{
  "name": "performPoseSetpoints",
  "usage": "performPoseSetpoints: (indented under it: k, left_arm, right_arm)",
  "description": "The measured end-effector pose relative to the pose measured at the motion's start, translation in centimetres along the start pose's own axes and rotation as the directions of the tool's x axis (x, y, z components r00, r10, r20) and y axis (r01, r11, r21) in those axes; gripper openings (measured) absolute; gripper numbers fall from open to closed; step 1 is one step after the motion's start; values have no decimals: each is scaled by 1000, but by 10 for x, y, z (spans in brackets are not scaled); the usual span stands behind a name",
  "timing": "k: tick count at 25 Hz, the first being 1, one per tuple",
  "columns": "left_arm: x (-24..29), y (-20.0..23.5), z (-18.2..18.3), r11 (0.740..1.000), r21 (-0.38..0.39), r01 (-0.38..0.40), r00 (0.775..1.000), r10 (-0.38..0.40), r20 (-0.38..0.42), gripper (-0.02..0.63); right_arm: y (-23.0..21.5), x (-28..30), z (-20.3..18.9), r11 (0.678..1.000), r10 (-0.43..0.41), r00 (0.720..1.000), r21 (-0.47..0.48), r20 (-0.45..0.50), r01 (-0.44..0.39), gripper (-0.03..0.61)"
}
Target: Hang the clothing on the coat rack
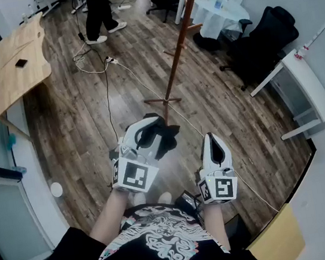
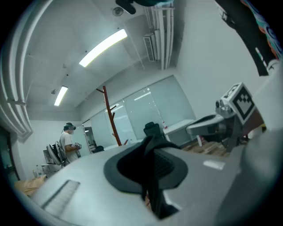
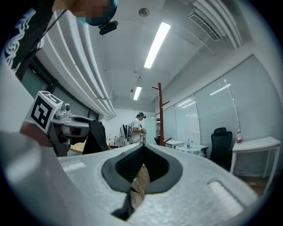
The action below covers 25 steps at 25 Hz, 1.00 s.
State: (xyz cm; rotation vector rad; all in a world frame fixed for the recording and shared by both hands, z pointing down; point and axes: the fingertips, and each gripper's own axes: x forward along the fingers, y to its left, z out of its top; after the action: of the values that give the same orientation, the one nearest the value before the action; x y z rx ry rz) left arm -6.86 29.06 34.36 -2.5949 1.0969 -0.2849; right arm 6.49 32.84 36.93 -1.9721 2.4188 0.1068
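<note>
A black piece of clothing (image 1: pixel 162 137) hangs pinched in my left gripper (image 1: pixel 150 125), low over the wooden floor. In the left gripper view the dark fabric (image 2: pixel 152 176) runs between the closed jaws of the left gripper (image 2: pixel 150 145). The coat rack (image 1: pixel 178 51), a reddish-brown pole with short pegs, stands just ahead of both grippers; it also shows as the coat rack (image 2: pixel 108 115) and the coat rack (image 3: pixel 160 114) in the gripper views. My right gripper (image 1: pixel 213 138) is shut with nothing in it, held level beside the left. Its jaws in the right gripper view (image 3: pixel 141 152) meet on nothing.
A wooden table (image 1: pixel 16 63) stands at the far left, a white desk (image 1: pixel 301 84) and a black office chair (image 1: pixel 263 35) at the right. A person (image 1: pixel 99 11) stands at the back, cables (image 1: pixel 102 69) trail over the floor, and a round white table (image 1: pixel 217 12) lies beyond the rack.
</note>
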Motion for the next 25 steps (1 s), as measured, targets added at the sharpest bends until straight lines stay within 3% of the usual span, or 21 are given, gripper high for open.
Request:
performPoseSetpoints:
  k: [10,25]
  left_arm:
    - [15,0,-22,1000,21,-4,998,5,-61,17]
    - [14,-25,-27,999,-42,-27,994,22,-107,17]
  right_arm:
    - [-3,-2,0,1000,10,1000,3,0,-10,-2]
    - [-22,-18,-8,998,54,998,29,-23,-54,-2]
